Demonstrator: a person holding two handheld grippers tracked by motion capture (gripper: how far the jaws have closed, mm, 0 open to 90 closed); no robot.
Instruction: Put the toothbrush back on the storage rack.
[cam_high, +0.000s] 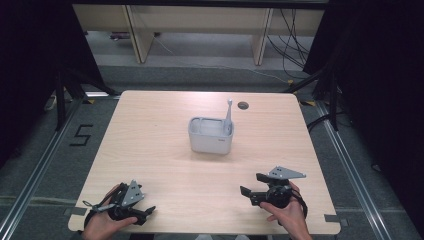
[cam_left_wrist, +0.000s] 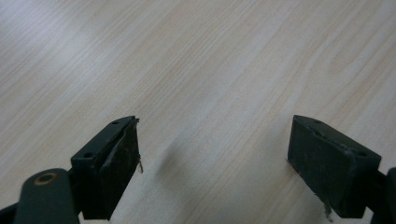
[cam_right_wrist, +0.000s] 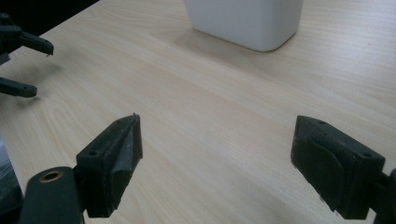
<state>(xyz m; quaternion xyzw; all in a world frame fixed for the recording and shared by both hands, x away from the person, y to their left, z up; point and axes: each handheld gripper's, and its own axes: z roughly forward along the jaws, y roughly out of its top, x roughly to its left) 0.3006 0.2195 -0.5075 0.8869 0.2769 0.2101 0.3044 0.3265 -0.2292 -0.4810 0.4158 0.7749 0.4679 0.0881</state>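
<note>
The desk (cam_high: 150, 150) is a pale wood-grain top, and I sit at its near edge with a gripper in each hand. Near its middle, a little toward the far edge, stands the white container (cam_high: 210, 135), a squat rounded-corner box with what looks like a divider inside; in the right gripper view its lower wall (cam_right_wrist: 247, 23) shows ahead of my fingers, well apart from them. From its right-hand compartment a slim grey brush (cam_high: 228, 116) sticks up and leans a touch outward, its head above the rim.

I judge the container to be stiff plastic or ceramic, light to middling, with smooth glossy walls that could slip under my pads; I would pinch one wall over the rim, pads inside and outside, rather than try to span the whole body. The brush looks light and rigid, thin enough to swivel in a pinch, so I would take its handle just above the rim and lift straight up, or the container may tip.

My left gripper (cam_high: 131, 205) rests near the near left corner, its fingers (cam_left_wrist: 112, 163) spread wide over bare wood with nothing between them. My right gripper (cam_high: 255, 189) sits near the near right corner, pointing toward the container, fingers (cam_right_wrist: 116, 158) spread wide and empty too
</note>
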